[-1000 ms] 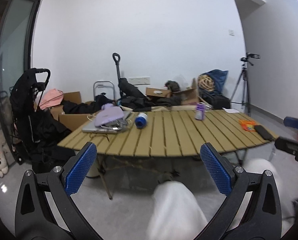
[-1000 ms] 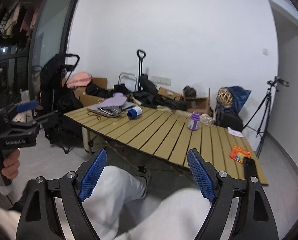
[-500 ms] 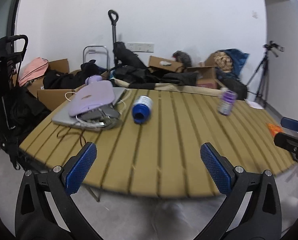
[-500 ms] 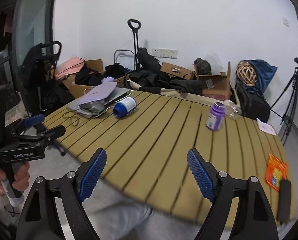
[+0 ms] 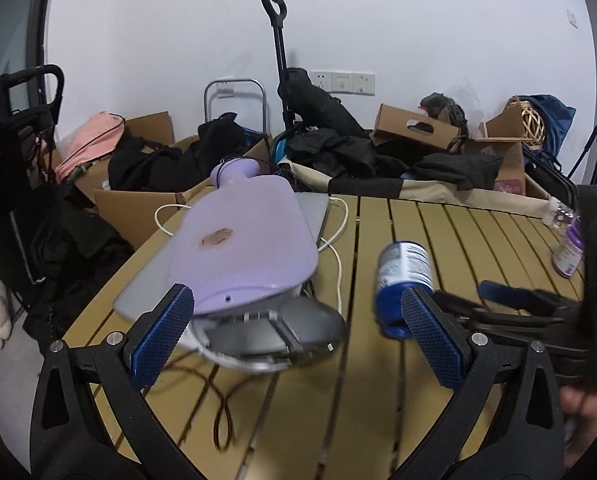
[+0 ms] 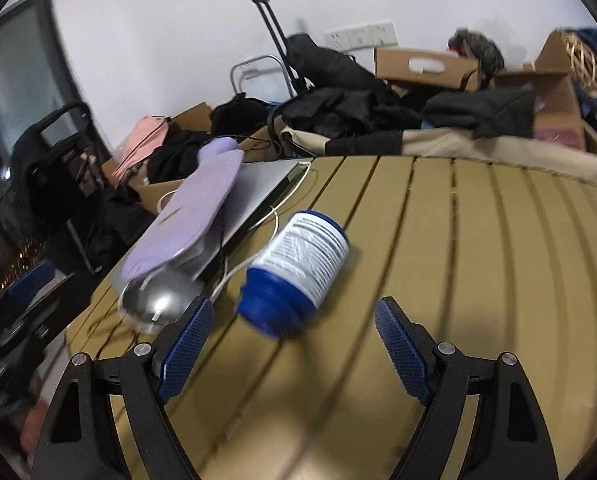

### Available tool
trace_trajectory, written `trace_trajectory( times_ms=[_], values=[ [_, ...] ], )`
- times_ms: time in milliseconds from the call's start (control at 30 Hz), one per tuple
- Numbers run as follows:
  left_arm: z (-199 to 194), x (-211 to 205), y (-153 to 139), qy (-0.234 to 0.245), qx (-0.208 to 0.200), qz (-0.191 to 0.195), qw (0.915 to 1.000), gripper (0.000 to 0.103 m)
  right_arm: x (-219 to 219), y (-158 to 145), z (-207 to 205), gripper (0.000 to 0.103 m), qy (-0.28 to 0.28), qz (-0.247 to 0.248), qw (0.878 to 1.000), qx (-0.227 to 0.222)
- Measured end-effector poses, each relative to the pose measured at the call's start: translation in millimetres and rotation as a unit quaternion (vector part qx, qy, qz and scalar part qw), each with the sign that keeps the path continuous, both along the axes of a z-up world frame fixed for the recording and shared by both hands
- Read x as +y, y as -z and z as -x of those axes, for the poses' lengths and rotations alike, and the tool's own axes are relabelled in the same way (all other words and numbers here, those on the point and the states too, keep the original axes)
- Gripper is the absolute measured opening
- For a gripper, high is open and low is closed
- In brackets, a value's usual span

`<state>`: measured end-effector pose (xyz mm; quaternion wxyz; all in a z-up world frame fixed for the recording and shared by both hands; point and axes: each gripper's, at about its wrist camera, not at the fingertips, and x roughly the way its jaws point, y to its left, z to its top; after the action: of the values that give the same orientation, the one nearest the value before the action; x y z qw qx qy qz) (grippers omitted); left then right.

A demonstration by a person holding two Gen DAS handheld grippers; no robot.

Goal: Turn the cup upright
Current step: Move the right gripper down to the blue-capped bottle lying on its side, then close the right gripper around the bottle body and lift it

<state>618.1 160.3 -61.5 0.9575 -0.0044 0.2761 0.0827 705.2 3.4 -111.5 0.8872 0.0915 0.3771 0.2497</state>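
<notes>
A blue cup with a white printed label (image 6: 298,274) lies on its side on the slatted wooden table (image 6: 478,264), its blue end toward me. It also shows in the left wrist view (image 5: 400,284). My right gripper (image 6: 294,350) is open and empty, just short of the cup, with the cup between and beyond its fingertips. My left gripper (image 5: 298,342) is open and empty, over the table's left part, the cup beside its right finger. The right gripper also shows in the left wrist view (image 5: 510,300), to the right of the cup.
A purple hot-water bottle (image 5: 250,240) lies on a silver laptop (image 6: 258,188) with a white cable (image 5: 338,256), left of the cup. A metal object (image 6: 158,300) sits in front of the laptop. A purple bottle (image 5: 570,248) stands at right. Boxes and bags crowd behind the table.
Both grippers have moved forward over the table, toward the lying cup. The right gripper now has the cup just ahead of its open fingers. Both stay open.
</notes>
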Motion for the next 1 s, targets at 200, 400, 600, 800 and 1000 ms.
trace_trajectory(
  times_ms=[200, 400, 600, 800, 1000],
  values=[
    [-38.9, 9.9, 5.5, -0.012, 0.028, -0.006, 0.9995, 0.103, 22.7, 25.8, -40.2, 0.073, -0.009, -0.014, 0.998, 0.059],
    [-74.3, -14.8, -1.3, 0.033, 0.045, 0.029, 0.998, 0.103, -28.7, 17.6, -38.1, 0.07, -0.074, 0.034, 0.996, 0.032],
    [-129.9, -92.3, 17.0, 0.133, 0.093, 0.081, 0.9834, 0.103, -87.3, 15.9, -29.2, 0.07, -0.132, 0.069, 0.989, 0.012],
    [-183.7, -152.8, 52.6, 0.187, 0.185, 0.081, 0.9613, 0.05, -95.1, 12.3, -19.5, 0.071, -0.197, 0.083, 0.977, -0.008],
    [-165.4, -140.8, 60.5, 0.152, 0.184, 0.049, 0.9698, 0.027, -112.4, 10.4, -23.9, 0.075, -0.19, 0.099, 0.976, -0.036]
  ],
)
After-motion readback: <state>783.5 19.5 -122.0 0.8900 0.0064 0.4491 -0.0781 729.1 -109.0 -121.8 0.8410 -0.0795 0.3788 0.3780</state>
